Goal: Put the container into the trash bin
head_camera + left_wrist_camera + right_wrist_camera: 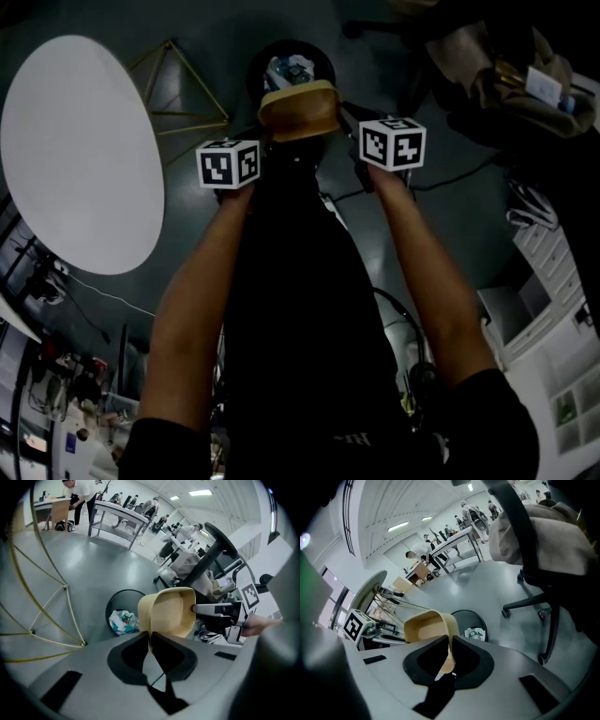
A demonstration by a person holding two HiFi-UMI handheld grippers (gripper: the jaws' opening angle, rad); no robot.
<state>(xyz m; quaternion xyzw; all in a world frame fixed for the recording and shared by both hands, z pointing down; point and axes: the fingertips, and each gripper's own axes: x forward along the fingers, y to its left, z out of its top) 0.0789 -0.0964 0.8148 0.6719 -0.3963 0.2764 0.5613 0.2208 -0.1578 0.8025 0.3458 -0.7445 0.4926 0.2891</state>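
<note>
A tan, tub-shaped container [298, 108] hangs in the air between both grippers, right above a round black trash bin [291, 67] that has crumpled waste in it. My left gripper [151, 641] is shut on the thin rim of the container [171, 613], with the bin [123, 613] just beyond and to the left. My right gripper [450, 651] is shut on the opposite rim of the container [429, 625], and the bin [471, 623] lies behind it. In the head view, the left gripper [265, 131] and right gripper [345, 114] flank the container.
A white round table [80, 155] stands at the left, with a gold wire frame [183, 89] beside the bin. An office chair [534, 573] draped with clothing stands at the right. Cables run over the grey floor. People and tables are far behind.
</note>
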